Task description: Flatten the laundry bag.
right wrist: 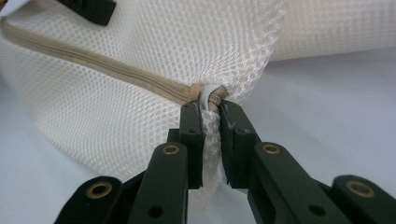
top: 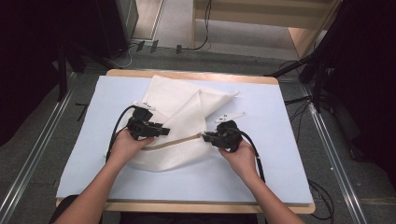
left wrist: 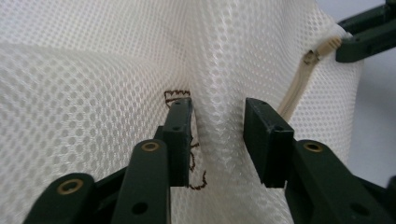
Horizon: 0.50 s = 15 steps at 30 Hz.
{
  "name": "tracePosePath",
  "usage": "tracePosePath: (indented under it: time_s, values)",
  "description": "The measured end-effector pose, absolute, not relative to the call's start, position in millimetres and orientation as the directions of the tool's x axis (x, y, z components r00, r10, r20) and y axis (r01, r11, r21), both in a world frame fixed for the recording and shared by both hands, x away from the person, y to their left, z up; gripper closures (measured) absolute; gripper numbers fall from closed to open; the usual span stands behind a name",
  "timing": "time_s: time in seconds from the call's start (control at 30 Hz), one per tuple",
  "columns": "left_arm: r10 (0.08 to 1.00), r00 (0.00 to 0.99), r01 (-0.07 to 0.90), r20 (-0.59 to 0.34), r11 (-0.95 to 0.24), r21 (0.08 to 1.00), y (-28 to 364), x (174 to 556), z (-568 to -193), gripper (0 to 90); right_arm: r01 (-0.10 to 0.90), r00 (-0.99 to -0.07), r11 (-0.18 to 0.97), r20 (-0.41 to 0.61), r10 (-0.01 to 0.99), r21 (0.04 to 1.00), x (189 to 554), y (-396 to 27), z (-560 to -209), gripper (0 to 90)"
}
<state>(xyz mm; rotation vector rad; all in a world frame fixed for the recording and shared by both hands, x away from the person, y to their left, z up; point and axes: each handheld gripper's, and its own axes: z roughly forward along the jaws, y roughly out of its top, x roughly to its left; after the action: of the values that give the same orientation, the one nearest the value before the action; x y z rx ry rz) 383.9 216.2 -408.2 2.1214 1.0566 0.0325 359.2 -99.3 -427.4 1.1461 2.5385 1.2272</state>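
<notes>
A white mesh bag point(top: 177, 107) lies crumpled on the pale blue table top point(top: 280, 154), with a beige zipper point(top: 180, 141) running across its near side. My left gripper point(top: 161, 132) is at the zipper's left end. In the left gripper view the left gripper point(left wrist: 217, 112) stands open, with a fold of mesh point(left wrist: 93, 93) between the parted jaws, beside some brown stitching point(left wrist: 177, 93). My right gripper point(top: 208, 136) is at the zipper's right end. The right gripper view shows the right gripper point(right wrist: 210, 112) shut on the mesh at the zipper point(right wrist: 102, 63) end, by its pull.
The table's wooden edge point(top: 196, 206) runs along the near side. Bare blue surface lies on both sides of the bag. Cables trail from both grippers back along the forearms. Dark stands and floor rails flank the table.
</notes>
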Motion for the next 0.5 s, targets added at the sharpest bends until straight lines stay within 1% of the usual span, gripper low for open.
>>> tracePosePath:
  time_s: [0.1,0.13,0.17,0.2,0.23,0.37,0.5]
  values:
    - [0.692,0.659,0.666,-0.293,-0.356,0.656,225.9,379.0,-394.5,56.9,0.591,-0.715,0.393,0.233,0.659,0.704,340.8,-112.5,-423.0,81.6]
    - [0.708,0.645,0.669,-0.288,-0.341,0.661,234.6,377.8,-387.8,56.5,0.592,-0.715,0.393,0.234,0.659,0.704,329.4,-120.5,-421.5,81.4]
    - [0.708,0.645,0.669,-0.288,-0.341,0.661,234.6,377.8,-387.8,55.7,0.592,-0.715,0.393,0.234,0.659,0.704,329.4,-120.5,-421.5,81.4]
    - [0.715,0.634,0.676,-0.294,-0.328,0.66,240.8,378.6,-385.5,55.1,0.599,-0.71,0.39,0.239,0.662,0.699,315.7,-131.2,-419.8,81.3]
    - [0.72,0.626,0.68,-0.3,-0.315,0.662,244.2,379.1,-384.7,55.1,0.599,-0.71,0.39,0.239,0.662,0.699,315.7,-131.2,-419.8,81.3]
    - [0.757,0.584,0.696,-0.292,-0.283,0.659,259.9,382.8,-384.9,53.7,0.609,-0.697,0.385,0.237,0.677,0.693,296.9,-149.5,-418.9,81.1]
    - [0.779,0.558,0.706,-0.286,-0.264,0.658,272.0,386.6,-386.2,51.4,0.638,-0.665,0.375,0.235,0.709,0.673,282.5,-172.8,-423.0,80.7]
